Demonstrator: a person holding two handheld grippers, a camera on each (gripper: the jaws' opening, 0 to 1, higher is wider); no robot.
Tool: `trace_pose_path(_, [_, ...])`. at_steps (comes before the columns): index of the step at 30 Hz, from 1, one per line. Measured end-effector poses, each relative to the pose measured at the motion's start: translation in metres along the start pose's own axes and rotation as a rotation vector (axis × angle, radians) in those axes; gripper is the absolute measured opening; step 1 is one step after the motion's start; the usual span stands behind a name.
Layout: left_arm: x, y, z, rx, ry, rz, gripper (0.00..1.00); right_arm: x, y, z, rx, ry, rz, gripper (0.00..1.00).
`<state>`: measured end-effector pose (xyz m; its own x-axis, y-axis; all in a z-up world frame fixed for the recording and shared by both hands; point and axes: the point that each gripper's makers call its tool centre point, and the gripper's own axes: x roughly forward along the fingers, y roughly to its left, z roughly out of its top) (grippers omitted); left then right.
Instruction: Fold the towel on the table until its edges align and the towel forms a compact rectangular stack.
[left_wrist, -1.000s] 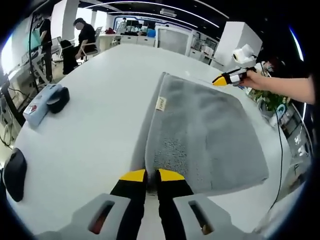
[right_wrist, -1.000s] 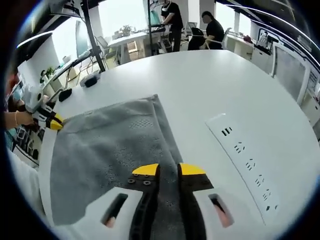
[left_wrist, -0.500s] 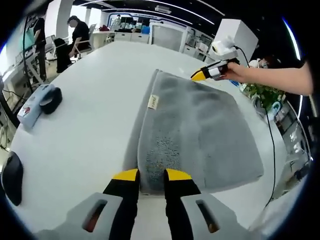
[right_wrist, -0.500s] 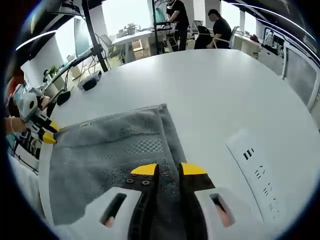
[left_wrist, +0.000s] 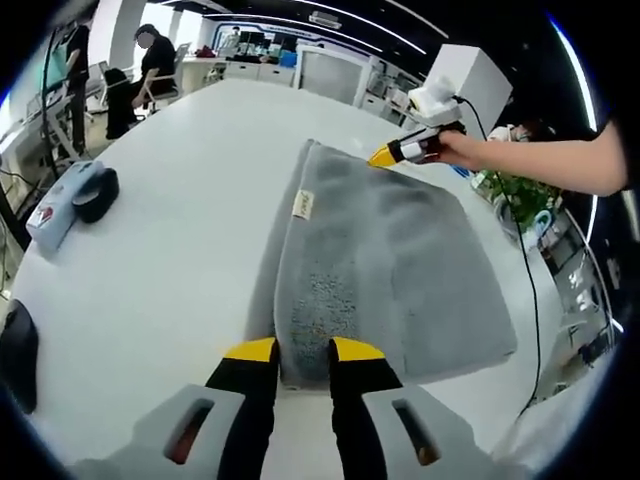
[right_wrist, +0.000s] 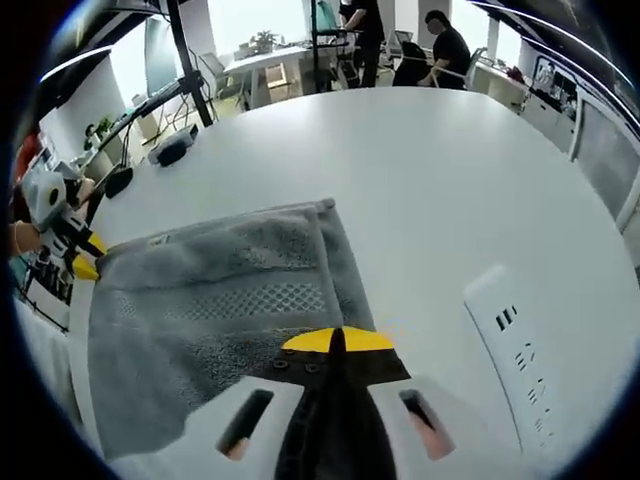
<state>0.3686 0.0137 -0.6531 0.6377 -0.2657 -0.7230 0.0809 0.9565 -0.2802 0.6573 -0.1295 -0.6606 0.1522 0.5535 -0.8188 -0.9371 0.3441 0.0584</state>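
Note:
A grey towel (left_wrist: 385, 265) lies folded flat on the white table (left_wrist: 180, 260), with a small tag on its left fold. My left gripper (left_wrist: 303, 352) is open, its yellow tips straddling the towel's near edge. At the towel's far edge, my right gripper (left_wrist: 392, 153) is held by a hand. In the right gripper view the towel (right_wrist: 200, 310) spreads to the left, and my right gripper (right_wrist: 338, 341) has its jaws pressed together on the towel's edge near a corner. The left gripper (right_wrist: 84, 256) sits at the towel's opposite edge.
A blue box (left_wrist: 55, 208) with a black object (left_wrist: 95, 192) on it and a black mouse (left_wrist: 14, 352) lie left of the towel. A white power strip (right_wrist: 520, 350) lies to the right in the right gripper view. A potted plant (left_wrist: 500, 190) stands at the table's edge. People are at far desks.
My left jaws spread apart at the towel's near edge. My right jaws closed on the towel's edge. Both cameras shifted slightly.

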Motion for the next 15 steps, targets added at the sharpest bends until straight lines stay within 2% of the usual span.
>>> trace_pose_path(4, [0.0000,-0.0006,0.0000,-0.008,0.005,-0.010,0.21,0.0011,-0.0040,0.0011,-0.011,-0.009,-0.002,0.01])
trace_pose_path(6, [-0.0001,-0.0007,-0.0002,-0.005,0.006,-0.011,0.21,0.0026,-0.0015,-0.0004,0.003,-0.002,0.016,0.11])
trace_pose_path(12, [-0.0001,-0.0008,-0.0003,-0.005,0.004,-0.014,0.21,0.0068,-0.0017,-0.0018,0.001,0.006,0.017,0.10])
trace_pose_path(15, [0.0001,-0.0005,-0.0002,-0.011,0.002,-0.016,0.20,0.0079,-0.0004,-0.0014,-0.011,0.011,0.020,0.06])
